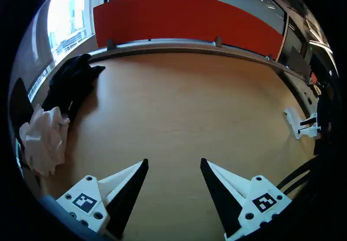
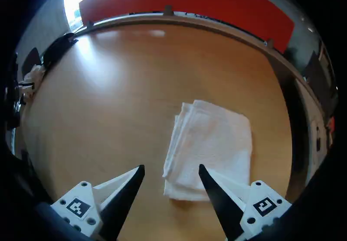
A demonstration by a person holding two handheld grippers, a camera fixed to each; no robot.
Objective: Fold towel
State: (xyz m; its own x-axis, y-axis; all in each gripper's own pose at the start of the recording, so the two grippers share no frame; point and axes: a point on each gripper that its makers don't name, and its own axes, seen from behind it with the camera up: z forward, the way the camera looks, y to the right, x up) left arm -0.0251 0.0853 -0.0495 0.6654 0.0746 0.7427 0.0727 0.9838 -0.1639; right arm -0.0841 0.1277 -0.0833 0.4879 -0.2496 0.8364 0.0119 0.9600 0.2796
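towel (image 2: 212,145): folded, flat, right of the counter's (image 2: 108,111) middle, in right gripper view.
right tool (image 2: 171,166): spread, pinching nothing, tips at the towel's near edge.
left tool (image 1: 173,163): spread, empty, over bare wood.
left gripper view: dark garment (image 1: 71,83) at far left corner, crumpled white cloth (image 1: 43,139) on left edge.
open room: wide bare middle up to the red partition (image 1: 182,17) along the far edge.
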